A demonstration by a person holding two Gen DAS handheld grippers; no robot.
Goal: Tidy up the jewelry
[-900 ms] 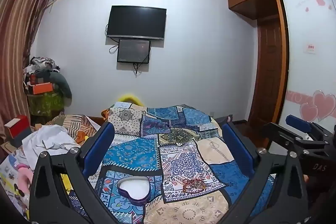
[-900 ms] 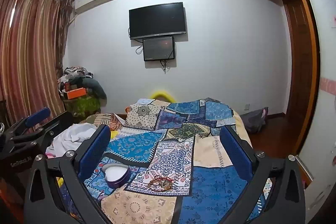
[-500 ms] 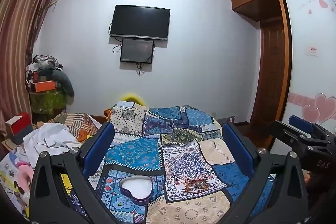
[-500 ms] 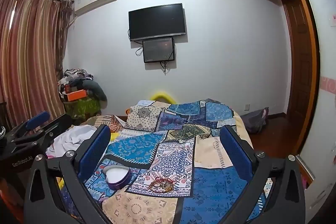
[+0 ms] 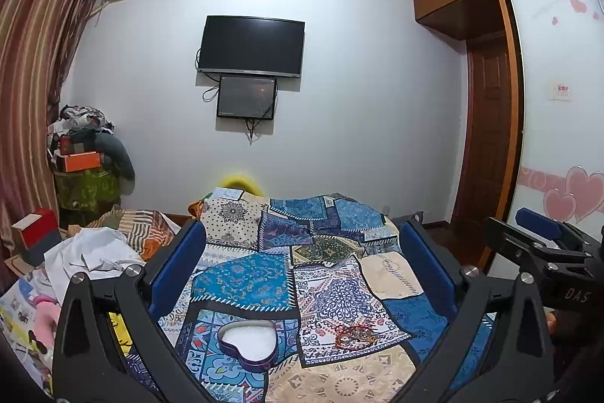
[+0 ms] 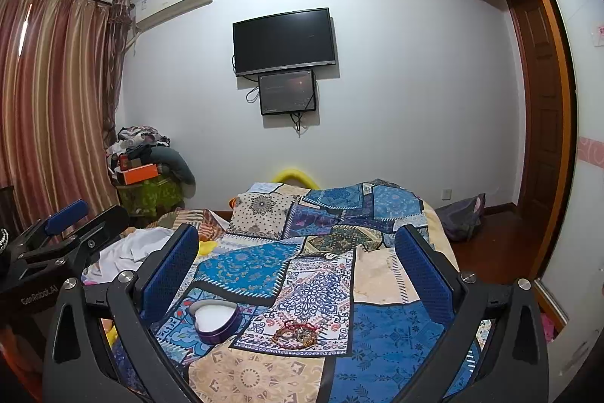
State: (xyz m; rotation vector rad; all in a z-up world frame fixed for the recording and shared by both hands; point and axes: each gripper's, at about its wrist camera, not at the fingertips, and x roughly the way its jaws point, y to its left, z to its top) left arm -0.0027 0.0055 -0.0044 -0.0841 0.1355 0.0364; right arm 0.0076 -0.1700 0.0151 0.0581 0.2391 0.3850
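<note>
Tools (image 5: 302,267) wide; heart tin (image 5: 248,340) white-lined.

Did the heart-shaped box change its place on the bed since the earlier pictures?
No. The heart-shaped box lies on the same quilt patch, left of the bracelets. Only the cameras shifted slightly.

Pale wall (image 5: 358,101) fitted with black television (image 5: 251,46); striped curtains (image 6: 49,108) hung left; patchwork bedspread (image 6: 377,327) spread below.
</note>
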